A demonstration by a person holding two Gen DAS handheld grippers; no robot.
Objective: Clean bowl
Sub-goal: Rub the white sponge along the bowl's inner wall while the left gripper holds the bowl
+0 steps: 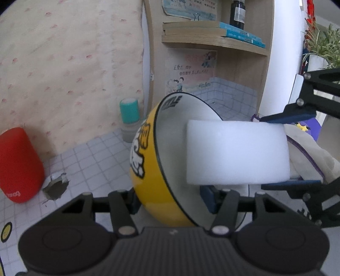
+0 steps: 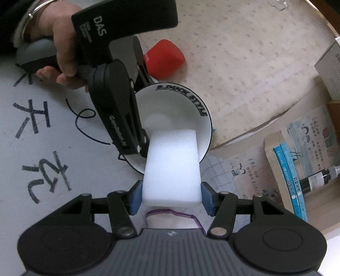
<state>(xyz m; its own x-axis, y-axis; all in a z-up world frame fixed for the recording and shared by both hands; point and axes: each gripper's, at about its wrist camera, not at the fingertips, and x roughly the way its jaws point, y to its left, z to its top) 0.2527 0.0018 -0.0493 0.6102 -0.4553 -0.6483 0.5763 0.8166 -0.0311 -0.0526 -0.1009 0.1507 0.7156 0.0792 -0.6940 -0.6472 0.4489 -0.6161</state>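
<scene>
A yellow bowl (image 1: 148, 169) with a white inside (image 2: 180, 110) and a black rim hangs tilted on its side, mouth toward the right in the left wrist view. My left gripper (image 1: 170, 201) is shut on its lower wall, one finger outside and the blue pad (image 1: 209, 199) inside. It also shows in the right wrist view as the left gripper (image 2: 140, 148), held by a person's hand (image 2: 61, 42). My right gripper (image 2: 171, 197) is shut on a white sponge block (image 2: 172, 165). The sponge (image 1: 235, 152) reaches into the bowl's mouth; whether it touches the inside cannot be told.
A red cup (image 1: 19, 165) and a teal-capped jar (image 1: 129, 114) stand on the tiled cover, which has a torn hole (image 1: 56, 186). Behind are a wooden shelf (image 1: 212, 42) with books and a dark bottle (image 1: 237, 14). A cloth with purple edging (image 1: 308, 152) lies at the right.
</scene>
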